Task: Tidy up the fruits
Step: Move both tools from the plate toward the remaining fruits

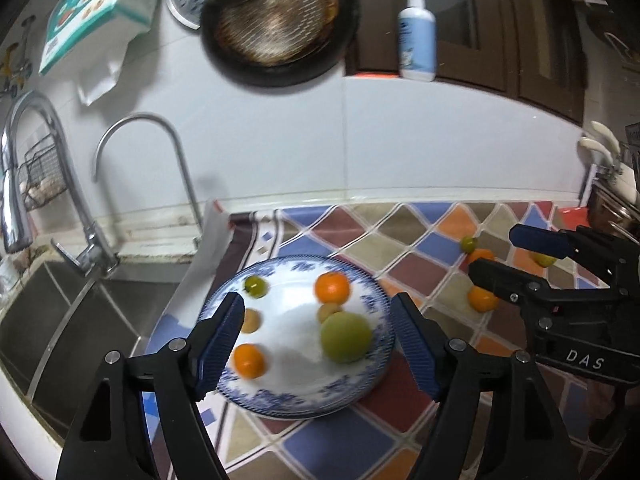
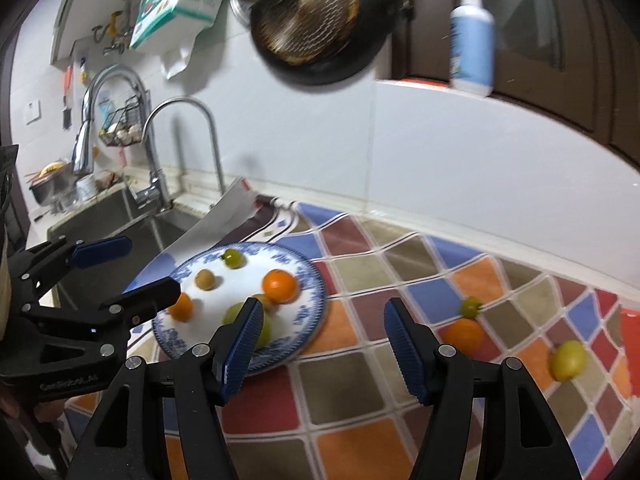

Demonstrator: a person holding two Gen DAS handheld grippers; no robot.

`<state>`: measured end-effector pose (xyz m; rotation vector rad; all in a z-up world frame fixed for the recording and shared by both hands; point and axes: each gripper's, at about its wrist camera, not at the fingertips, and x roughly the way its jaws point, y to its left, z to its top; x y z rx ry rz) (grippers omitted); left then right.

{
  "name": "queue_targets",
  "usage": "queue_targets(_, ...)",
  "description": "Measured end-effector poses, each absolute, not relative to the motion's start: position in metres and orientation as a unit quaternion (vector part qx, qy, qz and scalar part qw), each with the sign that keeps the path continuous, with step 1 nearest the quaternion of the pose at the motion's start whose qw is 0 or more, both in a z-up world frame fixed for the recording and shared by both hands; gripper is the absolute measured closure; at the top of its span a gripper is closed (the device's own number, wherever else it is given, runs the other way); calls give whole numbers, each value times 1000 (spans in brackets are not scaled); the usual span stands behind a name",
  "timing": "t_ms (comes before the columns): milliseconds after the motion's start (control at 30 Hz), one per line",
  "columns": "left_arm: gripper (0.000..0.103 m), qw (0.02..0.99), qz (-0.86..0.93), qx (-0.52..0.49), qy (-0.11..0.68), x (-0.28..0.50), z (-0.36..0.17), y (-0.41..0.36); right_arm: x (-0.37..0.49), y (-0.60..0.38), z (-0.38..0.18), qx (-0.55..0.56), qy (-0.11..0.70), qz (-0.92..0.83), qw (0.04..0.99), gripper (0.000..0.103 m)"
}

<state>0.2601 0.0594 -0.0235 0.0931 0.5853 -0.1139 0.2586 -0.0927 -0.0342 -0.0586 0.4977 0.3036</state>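
Note:
A blue-and-white plate [image 1: 372, 300] [image 2: 308, 308] sits on the checkered mat and holds several fruits: a big green one [image 1: 346, 337], two oranges [image 1: 332, 287] [image 1: 249, 361], a small green one [image 1: 256, 286] and two small tan ones. My left gripper [image 1: 318, 340] is open and empty, above the plate; it also shows in the right wrist view [image 2: 138, 270]. My right gripper [image 2: 320, 344] is open and empty over the mat right of the plate; it also shows in the left wrist view [image 1: 494, 256]. On the mat lie an orange [image 2: 464, 334], a small green fruit [image 2: 470, 306] and a yellow-green fruit [image 2: 568, 360].
A steel sink [image 1: 60, 320] with two faucets [image 1: 24, 184] lies left of the mat. A dark pan [image 1: 276, 28], a tissue pack [image 1: 96, 8] and a lotion bottle [image 1: 416, 36] are on the wall behind. A second orange [image 1: 482, 299] lies on the mat.

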Motion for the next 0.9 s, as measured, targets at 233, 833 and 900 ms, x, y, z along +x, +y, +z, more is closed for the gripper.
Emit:
queue_targets(233, 27, 958, -92, 62, 266, 256, -14, 24, 240, -129, -23, -26, 221, 105, 969, 40)
queue_targets(833, 24, 953, -124, 58, 272, 267, -19, -58, 223, -226, -40, 16, 228, -8, 973, 37)
queue_targets(900, 24, 950, -125, 59, 279, 269, -24, -65, 224, -236, -45, 25, 232, -19, 972, 37)
